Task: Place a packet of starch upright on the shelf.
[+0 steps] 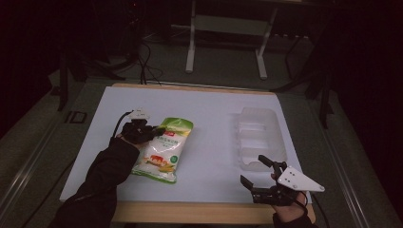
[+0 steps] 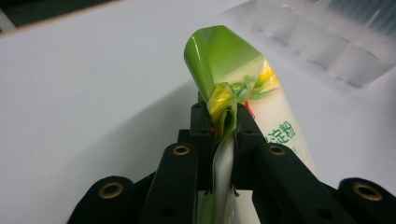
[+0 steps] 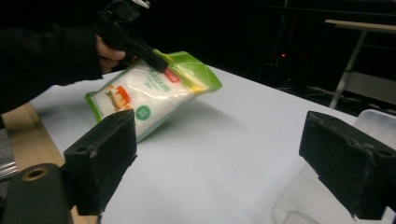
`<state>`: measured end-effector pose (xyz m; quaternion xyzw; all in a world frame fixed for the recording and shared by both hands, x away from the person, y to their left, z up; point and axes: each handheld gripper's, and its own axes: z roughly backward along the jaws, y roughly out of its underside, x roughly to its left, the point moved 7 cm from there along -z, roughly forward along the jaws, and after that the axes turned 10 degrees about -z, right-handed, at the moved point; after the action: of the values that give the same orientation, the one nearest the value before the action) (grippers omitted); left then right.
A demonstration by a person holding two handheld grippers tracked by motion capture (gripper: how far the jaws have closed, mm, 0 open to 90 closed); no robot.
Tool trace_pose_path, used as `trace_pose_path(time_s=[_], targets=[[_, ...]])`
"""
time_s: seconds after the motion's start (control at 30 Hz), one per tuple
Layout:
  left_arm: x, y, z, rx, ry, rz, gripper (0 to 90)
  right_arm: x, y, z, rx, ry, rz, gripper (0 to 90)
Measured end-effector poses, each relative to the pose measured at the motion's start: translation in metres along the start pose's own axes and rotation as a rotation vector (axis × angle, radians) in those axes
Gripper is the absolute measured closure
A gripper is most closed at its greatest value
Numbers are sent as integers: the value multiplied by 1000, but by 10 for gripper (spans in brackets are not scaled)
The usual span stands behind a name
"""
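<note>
Left tongs [image 2: 223, 122] pinching green-topped white plastic food pouch [image 1: 161, 149] by its crumpled edge; long axis slanting away from clear plastic compartment tray [image 1: 259, 137]; right tongs [image 1: 259, 172] spread, just beside tray.

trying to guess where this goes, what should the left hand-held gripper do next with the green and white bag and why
Probably carry it toward the clear plastic tray. The left hand-held gripper is shut on the bag at its crumpled upper edge, and one end is already tilted off the table. The right hand-held gripper waits open beside the tray.
</note>
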<state>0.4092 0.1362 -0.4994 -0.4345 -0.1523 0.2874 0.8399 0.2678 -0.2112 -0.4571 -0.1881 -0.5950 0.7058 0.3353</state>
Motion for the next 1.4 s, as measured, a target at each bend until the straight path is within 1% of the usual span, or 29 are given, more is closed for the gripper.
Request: trace_pose_path(time_s=[0.07, 0.13, 0.17, 0.23, 0.27, 0.3, 0.37, 0.4, 0.43, 0.57, 0.6, 0.7, 0.73, 0.77, 0.8, 0.83, 0.87, 0.93, 0.97, 1.03, 1.07, 1.1, 1.13, 1.17, 1.2, 1.27, 1.33, 1.37, 1.4], targets=[[-5, -3, 5, -16, 6, -5, 832, 0, -1, 0, -7, -6, -7, 105], [-10, -7, 9, -23, 7, -18, 832, 0, -1, 0, -5, -1, -8, 105], [-11, -8, 10, -29, 9, -17, 832, 0, -1, 0, -1, -7, -12, 103], [-16, -11, 14, -37, 16, -31, 833, -1, -1, 0, 0, 3, -14, 104], [-19, -13, 17, -44, 21, -32, 833, 0, 0, 0, 5, -4, -12, 104], [-22, -14, 19, -53, 34, -35, 833, 0, -1, 0, 4, 5, -10, 104], [-28, -17, 24, -73, 44, -43, 833, 0, -1, 0, 5, 8, -2, 108], [-31, -19, 27, -82, 56, -46, 833, 0, -1, 0, 3, 8, 1, 108], [-34, -20, 29, -92, 56, -50, 834, 0, -1, 0, 3, 6, 1, 109], [-48, -26, 39, -116, 76, -76, 834, 1, -1, 1, -1, 5, 0, 110], [-52, -28, 42, -123, 78, -85, 834, 0, -1, 1, -1, 3, -8, 136], [-63, -35, 48, -146, 92, -109, 835, 0, -2, 1, -1, 0, -9, 137], [-63, -35, 48, -146, 92, -109, 835, 0, -2, 1, -1, 0, -9, 137], [-71, -41, 52, -169, 96, -128, 835, 1, -1, 1, 8, 1, -9, 160], [-74, -44, 55, -185, 106, -131, 835, 1, -1, 1, 8, 1, -9, 160], [-76, -49, 58, -205, 103, -135, 835, 2, -1, 1, 12, -3, -5, 167], [-78, -51, 60, -218, 106, -139, 835, 2, -1, 1, 9, 3, 3, 167], [-83, -60, 66, -259, 128, -132, 835, 4, -2, 2, 13, -3, 8, 175], [-85, -63, 67, -276, 132, -135, 835, 4, -2, 2, 13, -3, 8, 175], [-89, -69, 69, -301, 155, -124, 835, 5, -5, 3, 12, -4, 13, 175], [-91, -74, 70, -323, 161, -122, 835, 5, -7, 3, 7, -6, 7, 175], [-94, -77, 70, -335, 180, -119, 835, 5, -10, 4, -5, -8, 1, 176], [-94, -77, 70, -335, 180, -119, 835, 5, -10, 4, -5, -8, 1, 176], [-99, -82, 69, -363, 194, -123, 835, 5, -12, 4, -5, -13, -6, 175], [-103, -85, 68, -371, 216, -121, 835, 6, -17, 3, -8, -16, -13, 170], [-109, -90, 66, -389, 225, -127, 835, 6, -22, 0, -6, -22, -18, 169], [-115, -94, 64, -399, 237, -131, 835, 7, -30, -4, -5, -45, -25, 163], [-115, -94, 64, -399, 237, -131, 835, 7, -30, -4, -5, -45, -25, 163], [-122, -98, 60, -416, 259, -125, 835, 8, -42, -14, -3, -66, -41, 135]])
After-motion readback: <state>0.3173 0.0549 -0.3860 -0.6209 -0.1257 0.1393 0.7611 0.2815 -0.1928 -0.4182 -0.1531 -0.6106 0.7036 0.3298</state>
